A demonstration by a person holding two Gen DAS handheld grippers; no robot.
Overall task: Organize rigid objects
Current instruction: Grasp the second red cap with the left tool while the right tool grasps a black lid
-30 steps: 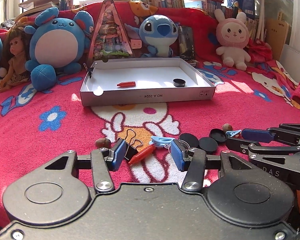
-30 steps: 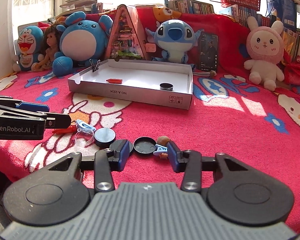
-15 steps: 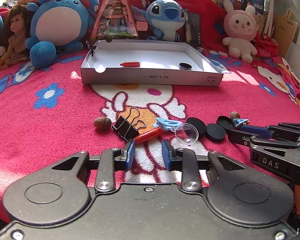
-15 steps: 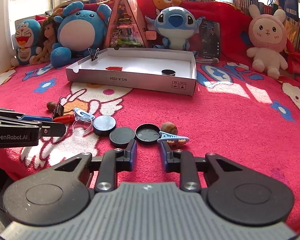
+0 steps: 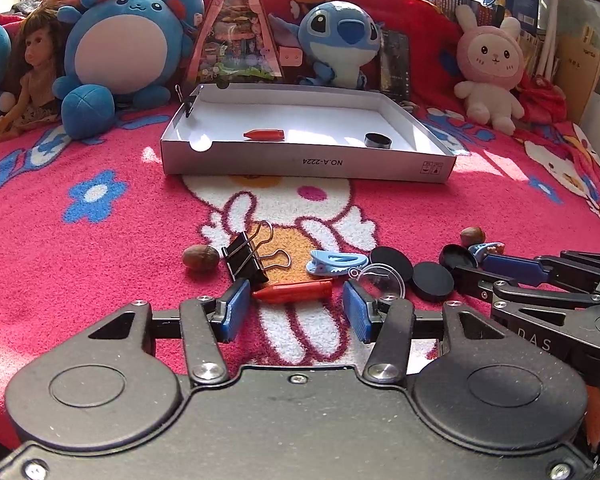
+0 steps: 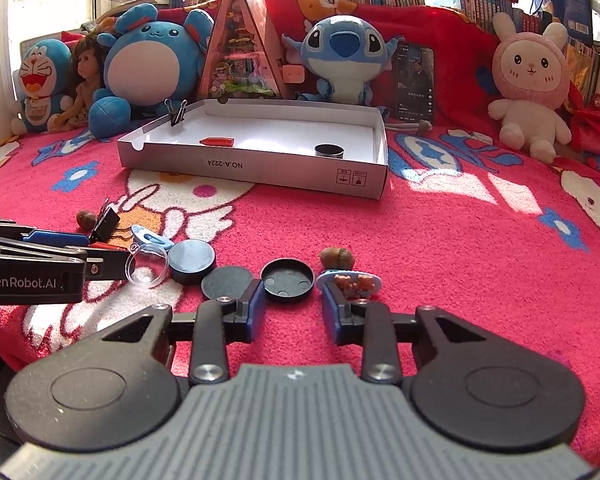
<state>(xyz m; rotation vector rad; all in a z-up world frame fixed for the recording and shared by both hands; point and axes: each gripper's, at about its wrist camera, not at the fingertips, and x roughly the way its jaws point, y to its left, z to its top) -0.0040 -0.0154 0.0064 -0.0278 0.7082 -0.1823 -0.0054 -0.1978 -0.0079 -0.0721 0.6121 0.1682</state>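
From your left wrist camera, the left gripper [image 5: 295, 307] has just been opening its jaws, and they stand apart and grip nothing. The red crayon [image 5: 294, 291] lies on the red blanket [image 5: 60, 248] just past the tips, between the two blue pads but not touched by them. The black binder clip [image 5: 246, 258] sits just beyond the left pad, and a brown nut [image 5: 201, 257] is beside it. The clear dome [image 5: 380, 281] is partly hidden behind the right pad. The right gripper [image 5: 476, 270] comes in from the right edge and is cut off there; it covers part of a small blue clip, so you cannot see that clip well. Farther back, the white box [image 5: 308, 162] holds another red crayon [image 5: 265, 134] and a black ring [image 5: 378, 140]. From your right wrist camera, the right gripper [image 6: 294, 304] has also just been opening, and its jaws are apart and hold nothing. The black lid [image 6: 287, 279] lies just past the tips, between them. The bear clip [image 6: 350, 282] touches the tip of the right pad, and part of it is hidden there. The left gripper [image 6: 96, 258] reaches in from the left edge and hides most of the red crayon [image 6: 102, 245].
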